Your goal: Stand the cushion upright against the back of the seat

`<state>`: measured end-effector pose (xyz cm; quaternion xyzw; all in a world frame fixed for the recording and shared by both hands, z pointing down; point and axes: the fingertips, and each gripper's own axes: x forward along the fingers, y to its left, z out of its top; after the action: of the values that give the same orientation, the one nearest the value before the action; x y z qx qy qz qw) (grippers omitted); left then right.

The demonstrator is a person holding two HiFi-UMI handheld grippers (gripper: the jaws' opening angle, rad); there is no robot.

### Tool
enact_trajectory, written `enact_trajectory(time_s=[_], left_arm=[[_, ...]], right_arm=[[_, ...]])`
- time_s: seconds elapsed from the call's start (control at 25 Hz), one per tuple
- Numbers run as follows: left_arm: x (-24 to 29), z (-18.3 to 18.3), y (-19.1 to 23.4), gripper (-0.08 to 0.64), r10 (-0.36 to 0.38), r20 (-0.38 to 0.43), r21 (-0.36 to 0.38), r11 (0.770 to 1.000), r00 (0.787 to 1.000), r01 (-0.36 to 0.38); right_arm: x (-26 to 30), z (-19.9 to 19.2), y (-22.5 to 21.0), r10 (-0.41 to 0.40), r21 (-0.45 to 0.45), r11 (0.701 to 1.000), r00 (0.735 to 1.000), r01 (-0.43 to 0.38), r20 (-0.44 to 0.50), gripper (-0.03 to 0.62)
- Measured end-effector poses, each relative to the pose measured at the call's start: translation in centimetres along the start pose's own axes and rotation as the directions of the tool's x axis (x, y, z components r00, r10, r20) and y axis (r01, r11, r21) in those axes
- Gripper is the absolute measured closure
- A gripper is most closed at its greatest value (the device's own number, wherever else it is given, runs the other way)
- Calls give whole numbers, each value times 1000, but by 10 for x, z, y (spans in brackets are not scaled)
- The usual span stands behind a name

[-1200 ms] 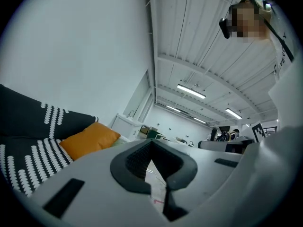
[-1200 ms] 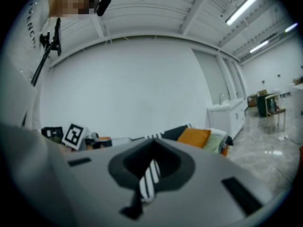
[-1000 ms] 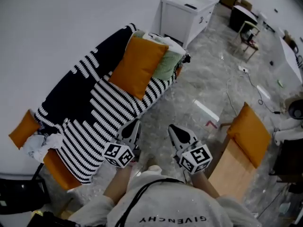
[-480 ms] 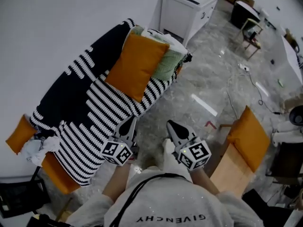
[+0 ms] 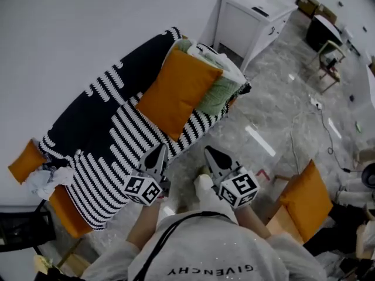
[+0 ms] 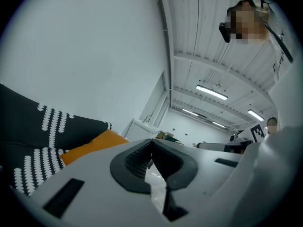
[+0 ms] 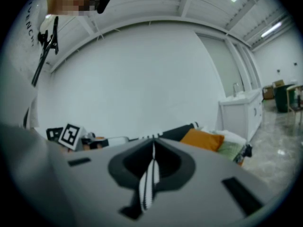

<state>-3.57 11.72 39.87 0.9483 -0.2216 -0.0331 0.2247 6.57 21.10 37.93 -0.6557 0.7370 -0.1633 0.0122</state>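
Orange cushion [image 5: 179, 92] at the far end of the sofa [image 5: 88, 116], on the seat over the black-and-white striped throw [image 5: 111, 157], lying tilted rather than upright, its far edge propped on a green cushion [image 5: 218, 93] beside it (touching the backrest or not: impossible to tell from above). Well apart from both grippers. Left gripper [image 5: 159, 149] and right gripper [image 5: 208, 153] side by side in front of the person, over the marble floor [image 5: 263, 122] just off the near edge of the sofa, both pointing roughly toward the seat. Left jaws pressed together in the left gripper view [image 6: 152, 148], nothing clamped between them, with the orange cushion [image 6: 92, 145] low at the left against the striped throw [image 6: 33, 169]. Right jaws likewise together and empty in the right gripper view [image 7: 152, 149], with the orange cushion [image 7: 201, 138] beyond them to the right. Elsewhere: a small orange cushion [image 5: 24, 160] and a crumpled white cloth [image 5: 42, 181] at the sofa's near end, a white cabinet [image 5: 252, 16] past its far end, an orange chair [image 5: 304, 201] at the right.
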Motion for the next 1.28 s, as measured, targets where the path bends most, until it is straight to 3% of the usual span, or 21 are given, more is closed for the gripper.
enact_trajectory(time_s=[0.64,0.88,1.28], left_arm=[[152,-14,19,535,107,36,-31,994,994,-106],[180,-21,40,535,153,9,-45,987,988,-152],[231,-23,83,535,157,-10,-39,987,988,-157]], right_arm=[[81,18,-155,110,27,994,991,-108,-81,572],[115,14,-193,101,48,994,988,-96,-119,571],[166,1,-241,64,77,996,986,-53,-154,534]])
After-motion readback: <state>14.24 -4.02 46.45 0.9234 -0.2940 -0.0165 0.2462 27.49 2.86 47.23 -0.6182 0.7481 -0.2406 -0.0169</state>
